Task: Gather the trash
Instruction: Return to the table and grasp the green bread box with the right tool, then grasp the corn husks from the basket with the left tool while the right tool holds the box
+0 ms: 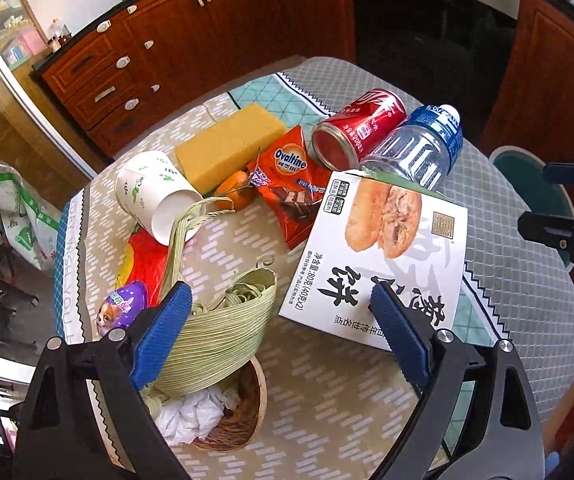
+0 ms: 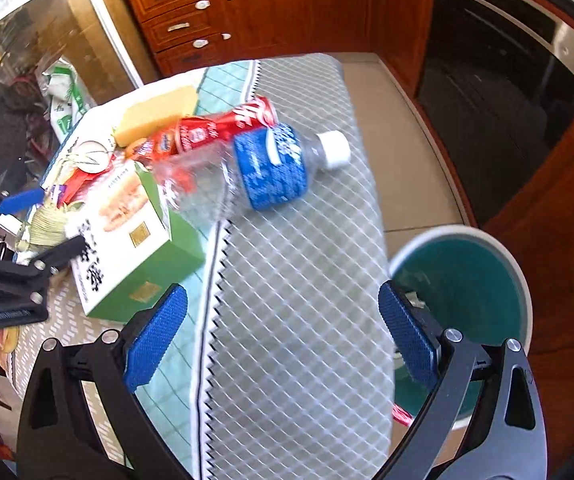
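Observation:
Trash is piled on the clothed table (image 1: 327, 392). A clear bottle (image 1: 419, 148) with a blue label lies beside a red can (image 1: 359, 128). In front of them are a white food box (image 1: 383, 248), an Ovaltine packet (image 1: 291, 184), a tipped paper cup (image 1: 155, 196) and dried leaf wrappers (image 1: 223, 332). My left gripper (image 1: 281, 316) hangs open between the leaves and the box, holding nothing. My right gripper (image 2: 283, 332) is open over bare cloth, short of the bottle (image 2: 263, 168) and can (image 2: 215, 132). The box (image 2: 127, 232) lies to its left.
A teal bin (image 2: 467, 280) stands on the floor off the table's right edge. A yellow sponge (image 1: 227, 144), an orange (image 1: 235, 192), a purple egg toy (image 1: 121, 308) and a brown bowl (image 1: 261, 396) holding crumpled tissue also sit on the table. Wooden cabinets (image 1: 191, 52) stand behind.

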The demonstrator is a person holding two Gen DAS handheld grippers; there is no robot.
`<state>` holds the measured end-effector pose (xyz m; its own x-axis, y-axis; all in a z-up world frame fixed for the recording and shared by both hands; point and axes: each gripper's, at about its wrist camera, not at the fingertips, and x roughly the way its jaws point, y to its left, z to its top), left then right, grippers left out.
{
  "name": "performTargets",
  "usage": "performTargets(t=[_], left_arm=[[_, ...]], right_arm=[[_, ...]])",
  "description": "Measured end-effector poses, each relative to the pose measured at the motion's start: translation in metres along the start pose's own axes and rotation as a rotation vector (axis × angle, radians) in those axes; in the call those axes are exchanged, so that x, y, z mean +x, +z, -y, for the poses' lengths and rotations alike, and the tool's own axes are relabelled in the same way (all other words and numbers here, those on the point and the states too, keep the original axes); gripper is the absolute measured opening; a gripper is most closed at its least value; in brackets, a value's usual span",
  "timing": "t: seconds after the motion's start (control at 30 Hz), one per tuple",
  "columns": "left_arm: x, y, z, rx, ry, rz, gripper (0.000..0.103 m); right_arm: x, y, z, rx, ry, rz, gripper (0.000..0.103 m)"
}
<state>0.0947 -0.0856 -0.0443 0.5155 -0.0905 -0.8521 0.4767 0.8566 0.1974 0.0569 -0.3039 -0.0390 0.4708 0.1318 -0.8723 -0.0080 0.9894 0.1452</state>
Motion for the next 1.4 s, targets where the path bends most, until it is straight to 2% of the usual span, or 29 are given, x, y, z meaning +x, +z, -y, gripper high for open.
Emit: performTargets(t=[0.17, 0.4, 0.5, 0.53, 0.6, 0.9, 0.97, 1.2, 1.23, 1.27, 1.4], left_arm=[[0.0, -0.011, -0.003, -0.007, -0.018, 0.009, 0.092], [-0.005, -0.021, -0.009, -0.026, -0.05, 0.008, 0.092], [-0.006, -0.025, -0.012, -0.039, -0.062, 0.002, 0.091], [-0.007, -0.027, -0.012, -0.042, -0.062, 0.002, 0.091], [-0.009, -0.032, -0.015, -0.052, -0.062, 0.004, 0.091], [-0.014, -0.066, -0.041, -0.127, -0.098, -0.017, 0.091], [-0.013, -0.073, -0.043, -0.134, -0.107, -0.025, 0.091], [-0.02, -0.088, -0.042, -0.156, -0.147, -0.008, 0.091], [-0.023, -0.09, -0.044, -0.159, -0.15, -0.003, 0.091], [-0.026, -0.092, -0.046, -0.161, -0.153, 0.005, 0.091], [-0.04, -0.099, -0.058, -0.177, -0.156, 0.026, 0.091]], right_arm=[[0.003, 0.023, -0.024, -0.024, 0.072, 0.005, 0.092], [0.03, 0.037, -0.057, -0.053, 0.216, -0.064, 0.092], [0.044, 0.037, -0.069, -0.03, 0.302, -0.136, 0.077], [0.046, 0.035, -0.073, -0.03, 0.311, -0.155, 0.072], [0.042, 0.031, -0.081, -0.053, 0.296, -0.15, 0.072], [0.003, 0.021, -0.109, -0.108, 0.386, -0.177, 0.071], [-0.001, 0.02, -0.12, -0.131, 0.403, -0.189, 0.063], [0.016, 0.015, -0.158, -0.198, 0.336, -0.236, 0.056], [0.018, 0.014, -0.161, -0.199, 0.332, -0.237, 0.039], [0.02, 0.013, -0.163, -0.196, 0.326, -0.24, 0.007], [0.009, 0.007, -0.164, -0.186, 0.297, -0.2, 0.005]])
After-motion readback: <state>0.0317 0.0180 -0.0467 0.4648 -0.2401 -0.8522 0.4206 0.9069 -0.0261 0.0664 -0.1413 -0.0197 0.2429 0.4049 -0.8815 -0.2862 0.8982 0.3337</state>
